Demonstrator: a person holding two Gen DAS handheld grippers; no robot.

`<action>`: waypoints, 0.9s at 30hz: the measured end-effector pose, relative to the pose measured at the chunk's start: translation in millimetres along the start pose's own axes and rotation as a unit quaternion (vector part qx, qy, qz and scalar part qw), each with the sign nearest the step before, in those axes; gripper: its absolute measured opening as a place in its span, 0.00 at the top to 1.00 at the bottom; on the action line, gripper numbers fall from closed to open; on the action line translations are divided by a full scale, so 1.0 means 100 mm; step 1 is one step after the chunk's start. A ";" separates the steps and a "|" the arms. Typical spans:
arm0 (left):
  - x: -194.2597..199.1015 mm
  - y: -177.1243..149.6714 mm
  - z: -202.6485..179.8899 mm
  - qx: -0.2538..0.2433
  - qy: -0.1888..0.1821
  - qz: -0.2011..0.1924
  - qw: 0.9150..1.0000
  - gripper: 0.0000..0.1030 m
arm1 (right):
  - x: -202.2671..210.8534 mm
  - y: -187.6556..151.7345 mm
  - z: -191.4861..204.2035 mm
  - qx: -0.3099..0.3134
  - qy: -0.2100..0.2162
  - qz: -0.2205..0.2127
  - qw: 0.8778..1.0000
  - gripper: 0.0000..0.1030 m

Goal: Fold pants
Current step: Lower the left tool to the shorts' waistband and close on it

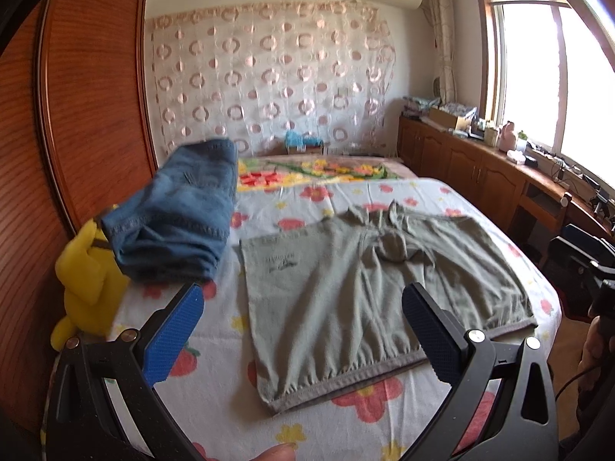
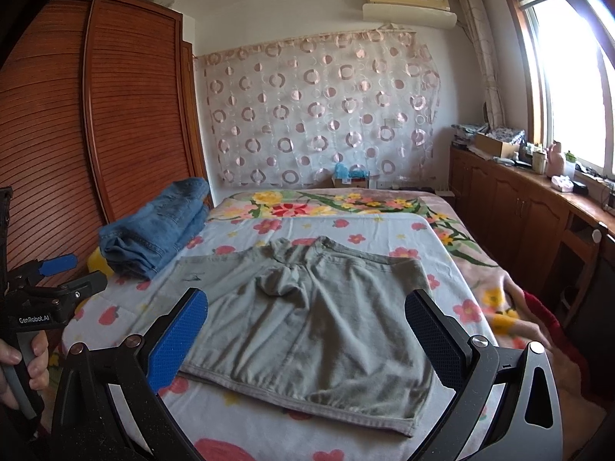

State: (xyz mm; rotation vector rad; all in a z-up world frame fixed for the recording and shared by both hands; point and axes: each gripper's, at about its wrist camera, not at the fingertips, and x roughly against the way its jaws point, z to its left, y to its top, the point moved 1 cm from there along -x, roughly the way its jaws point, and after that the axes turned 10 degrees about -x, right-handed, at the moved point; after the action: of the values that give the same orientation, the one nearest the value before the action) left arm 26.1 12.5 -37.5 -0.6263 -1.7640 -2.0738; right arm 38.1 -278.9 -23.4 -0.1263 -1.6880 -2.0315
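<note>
Grey-green pants (image 1: 365,292) lie folded over on the flowered bed sheet (image 1: 215,415), waistband edge toward me. They also show in the right wrist view (image 2: 315,330). My left gripper (image 1: 303,303) is open and empty, held above the near edge of the pants. My right gripper (image 2: 307,307) is open and empty, also above the near part of the pants. The left gripper (image 2: 61,272) shows at the left edge of the right wrist view, held in a hand.
Folded blue jeans (image 1: 180,215) lie on the bed's left side, on a yellow plush toy (image 1: 88,276). A wooden wardrobe (image 1: 77,115) stands left. A low wooden cabinet (image 1: 480,169) with clutter runs under the window at right. A floral blanket (image 2: 480,246) covers the bed's far and right side.
</note>
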 end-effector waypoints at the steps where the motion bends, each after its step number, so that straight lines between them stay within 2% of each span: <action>1: -0.04 -0.02 -0.01 -0.001 -0.002 0.005 1.000 0.00 | -0.01 0.00 -0.02 -0.001 -0.002 0.001 1.000 0.00; 11: -0.32 -0.27 0.05 -0.003 -0.011 0.044 0.999 0.00 | -0.15 -0.06 -0.20 0.001 -0.033 0.041 0.999 0.04; 20: -0.58 -0.49 0.14 0.004 -0.022 0.084 0.996 0.00 | -0.19 0.11 -0.35 0.003 -0.049 0.076 0.996 0.20; 24: -0.59 -0.56 0.17 0.004 -0.027 0.090 0.996 0.00 | -0.21 0.15 -0.36 -0.001 -0.054 0.088 0.995 0.34; 27: -0.59 -0.63 0.21 0.007 -0.034 0.094 0.995 0.00 | -0.18 0.12 -0.37 -0.012 -0.053 0.098 0.994 0.36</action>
State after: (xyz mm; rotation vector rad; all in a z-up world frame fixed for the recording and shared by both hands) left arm 44.6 42.0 -118.5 -0.8341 -1.6823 -1.9330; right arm 68.1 -309.7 -27.6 -0.3993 -1.6446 -1.9288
